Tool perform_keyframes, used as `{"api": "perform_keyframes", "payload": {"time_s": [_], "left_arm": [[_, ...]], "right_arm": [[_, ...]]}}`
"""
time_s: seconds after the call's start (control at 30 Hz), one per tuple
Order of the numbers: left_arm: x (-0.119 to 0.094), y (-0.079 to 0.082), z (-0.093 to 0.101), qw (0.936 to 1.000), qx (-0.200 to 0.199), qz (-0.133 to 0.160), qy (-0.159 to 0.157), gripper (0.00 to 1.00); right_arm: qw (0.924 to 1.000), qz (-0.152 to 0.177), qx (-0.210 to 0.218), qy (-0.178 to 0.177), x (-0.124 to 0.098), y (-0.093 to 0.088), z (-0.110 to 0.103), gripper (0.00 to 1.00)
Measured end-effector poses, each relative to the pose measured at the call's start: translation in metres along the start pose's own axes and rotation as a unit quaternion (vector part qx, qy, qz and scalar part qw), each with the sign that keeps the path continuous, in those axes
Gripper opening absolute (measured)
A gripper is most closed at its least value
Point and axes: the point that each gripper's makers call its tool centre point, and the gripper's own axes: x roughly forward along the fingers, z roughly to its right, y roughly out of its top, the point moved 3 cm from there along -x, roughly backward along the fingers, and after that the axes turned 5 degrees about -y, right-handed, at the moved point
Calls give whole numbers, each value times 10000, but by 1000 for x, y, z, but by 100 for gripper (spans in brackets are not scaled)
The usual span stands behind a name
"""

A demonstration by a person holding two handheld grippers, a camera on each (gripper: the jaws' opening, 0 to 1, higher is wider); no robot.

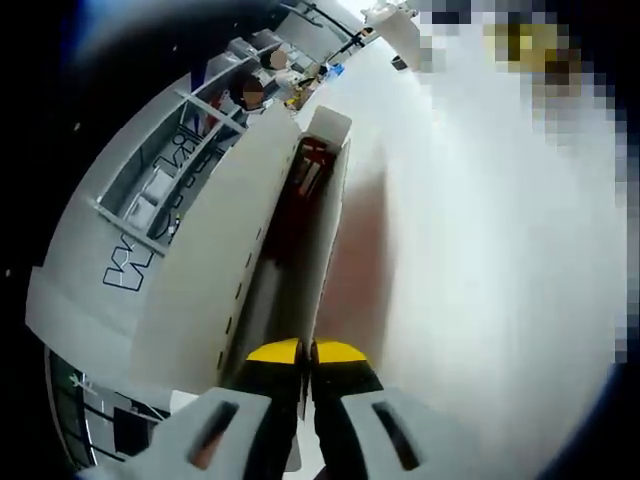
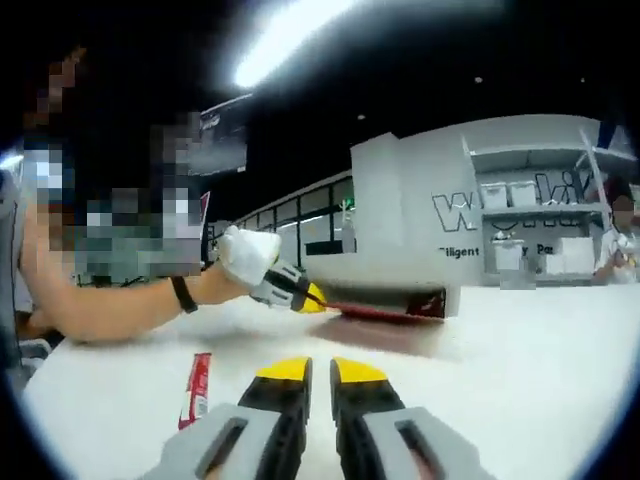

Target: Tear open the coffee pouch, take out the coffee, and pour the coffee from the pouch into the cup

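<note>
A long white carton with a red inside stretches away from my left gripper, whose yellow-tipped jaws are shut on its near end. In the right gripper view the same carton lies on its side on the white table, open red mouth facing me. The left gripper clamps its left end, held by a gloved hand. A red coffee stick sachet lies flat on the table, left of my right gripper. That gripper's jaws are together with nothing between them.
A person's bare forearm with a black wristband reaches in from the left. Behind the table stand a grey wall with lettering and shelves holding white bins. Bare tabletop spreads to the right of the carton.
</note>
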Motion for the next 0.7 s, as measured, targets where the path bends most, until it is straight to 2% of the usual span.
{"api": "perform_keyframes", "payload": {"time_s": [0.1, 0.23, 0.37, 0.43, 0.5, 0.6, 0.7], "left_arm": [[0, 1, 0, 10000, 46, -10, 15, 5], [-1, 2, 0, 9999, 110, 4, 27, 5], [-3, 4, -1, 9997, 182, 161, -18, 4], [-2, 6, -1, 9992, 265, 217, -190, 4], [-3, 9, -7, 9984, 447, 148, -309, 3], [-12, 25, -26, 9964, 641, 307, -452, 3], [-16, 32, -43, 9932, 646, 429, -865, 2]], "right_arm": [[9995, -141, -288, 76, 4, -3, -8, 10], [9988, -313, -290, 258, 6, -9, -14, 10], [9982, -425, -306, 281, 7, -12, -18, 8], [9985, -410, -228, 271, 6, -11, -17, 7], [9987, -404, -171, 265, 7, -11, -16, 7], [9982, -461, -185, 325, 8, -12, -19, 6], [9982, -474, -171, 317, 8, -13, -19, 6]]}}
